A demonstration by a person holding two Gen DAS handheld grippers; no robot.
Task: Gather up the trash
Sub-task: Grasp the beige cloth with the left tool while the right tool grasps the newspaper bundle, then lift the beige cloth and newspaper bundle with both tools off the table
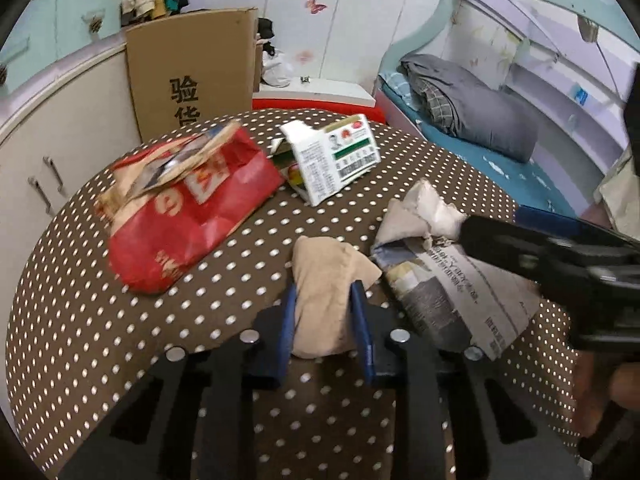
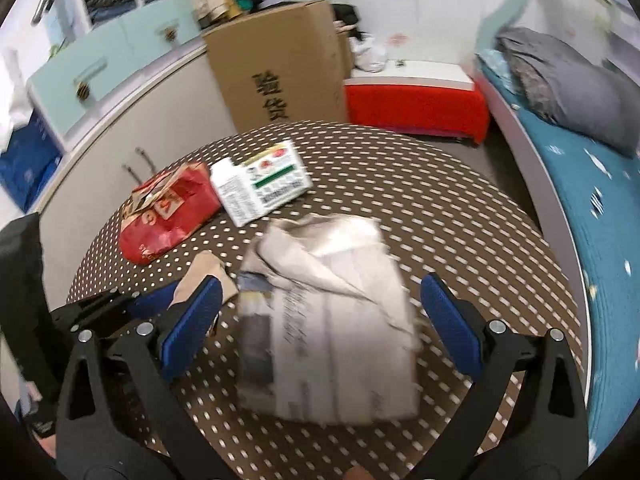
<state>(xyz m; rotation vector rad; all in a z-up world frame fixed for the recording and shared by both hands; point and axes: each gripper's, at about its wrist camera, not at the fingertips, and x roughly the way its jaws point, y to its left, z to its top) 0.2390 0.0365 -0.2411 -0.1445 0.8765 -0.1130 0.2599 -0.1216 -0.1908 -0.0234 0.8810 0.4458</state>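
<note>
On the polka-dot table [image 1: 100, 320] we see, left to right: crumpled red bag [image 1: 192, 216], white carton [image 1: 336, 160], beige wad [image 1: 328, 292], folded newspaper [image 2: 328, 312]. Left gripper [image 1: 326, 296] pinches the wad; right gripper [image 2: 320, 312] is spread, straddling the newspaper without touching.

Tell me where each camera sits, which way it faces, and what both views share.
Left wrist: on the left gripper, angled down at the dotted table; its blue fingers squeeze a beige wad.
Right wrist: on the right gripper, angled down; open fingers straddle the crumpled newspaper.
Shared: red bag, white carton, cardboard box.
</note>
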